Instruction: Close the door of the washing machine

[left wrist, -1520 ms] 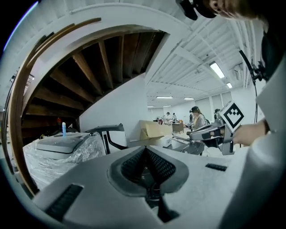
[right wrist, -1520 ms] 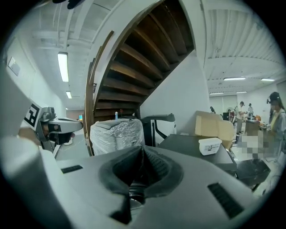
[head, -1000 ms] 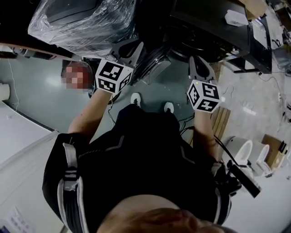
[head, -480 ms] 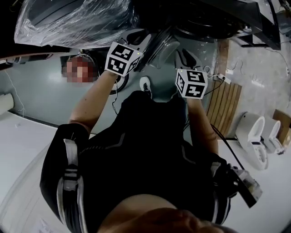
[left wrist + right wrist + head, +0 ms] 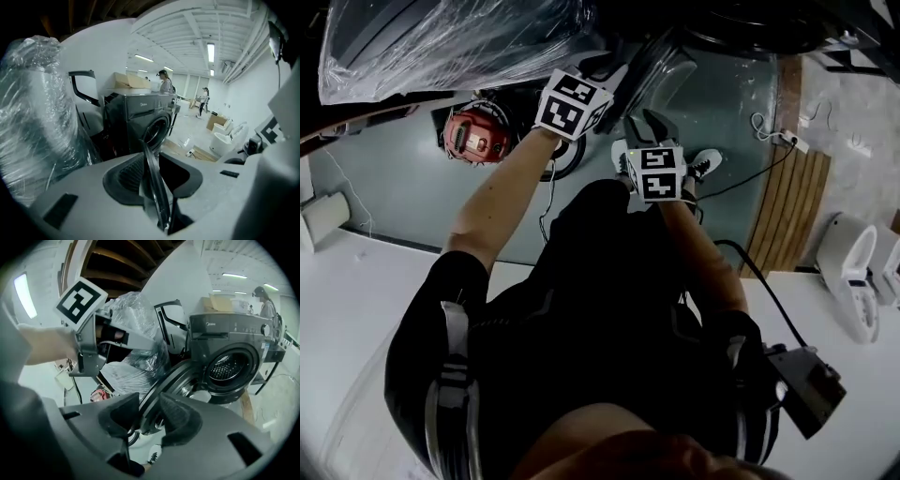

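Left gripper, jaws just opening, straddles the door edge-on without pinching it. My right gripper, also opening and empty, faces it from just short.

Workshop interior — grey-green floor, wooden slat panel at right, white toilets beside it; white beamed ceiling with fluorescent tube lights — plastic-wrapped appliance at left.

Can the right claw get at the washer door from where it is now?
Probably yes. The right claw has just been opening, with nothing between its jaws, and the round rim of the open door sits just beyond its tips, nothing in front.
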`<state>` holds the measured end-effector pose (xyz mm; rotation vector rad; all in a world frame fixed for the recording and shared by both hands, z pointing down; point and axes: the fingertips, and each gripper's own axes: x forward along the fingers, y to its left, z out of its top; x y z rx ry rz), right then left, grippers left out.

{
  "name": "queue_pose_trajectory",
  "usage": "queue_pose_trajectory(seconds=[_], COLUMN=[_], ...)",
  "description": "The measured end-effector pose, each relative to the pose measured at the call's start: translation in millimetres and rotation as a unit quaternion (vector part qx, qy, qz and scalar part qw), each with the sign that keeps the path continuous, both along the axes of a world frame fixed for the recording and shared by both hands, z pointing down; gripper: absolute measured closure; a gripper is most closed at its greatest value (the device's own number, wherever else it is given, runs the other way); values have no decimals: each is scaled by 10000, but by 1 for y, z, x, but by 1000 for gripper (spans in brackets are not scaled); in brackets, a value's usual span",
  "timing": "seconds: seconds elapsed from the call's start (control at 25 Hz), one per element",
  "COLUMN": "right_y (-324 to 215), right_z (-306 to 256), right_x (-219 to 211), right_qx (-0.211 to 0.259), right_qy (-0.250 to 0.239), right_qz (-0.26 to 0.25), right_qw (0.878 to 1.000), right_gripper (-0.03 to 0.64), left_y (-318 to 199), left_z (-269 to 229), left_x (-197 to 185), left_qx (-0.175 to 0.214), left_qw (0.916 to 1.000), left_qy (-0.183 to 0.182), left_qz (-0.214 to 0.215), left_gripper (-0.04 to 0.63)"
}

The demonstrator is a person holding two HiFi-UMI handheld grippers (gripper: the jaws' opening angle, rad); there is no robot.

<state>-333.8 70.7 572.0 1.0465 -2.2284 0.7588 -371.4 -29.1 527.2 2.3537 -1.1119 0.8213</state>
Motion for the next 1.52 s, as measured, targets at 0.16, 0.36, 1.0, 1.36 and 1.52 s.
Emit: queue_pose_trajectory(seconds=[0.16,0.36,1.0,1.36,1.52], right_y=[12,16,42,43,49], right_z=[36,74,154,168,165], right_x=[-24,-41,-91,-88,-75], right_qx=[-331,-640,-1631,-1779,-1910], right_qy=[-52,-93,-215,-185,-176], right_qz=[149,380,942,1096,1091], right_qw=[9993,9972,9819,9777,9753], right_gripper=[453,422,419,485,499], left_y=[5,-3,-8,-4,-1], left_z=[35,68,98,98,99], left_x=[4,7,14,20,29], left_qx=[-255,-489,-338,-381,-480], left_qw=[9991,9976,9928,9905,9919], left_qy=[-235,-373,-724,-898,-848], left_qz=[256,316,897,969,817], left_gripper=[506,494,483,512,514])
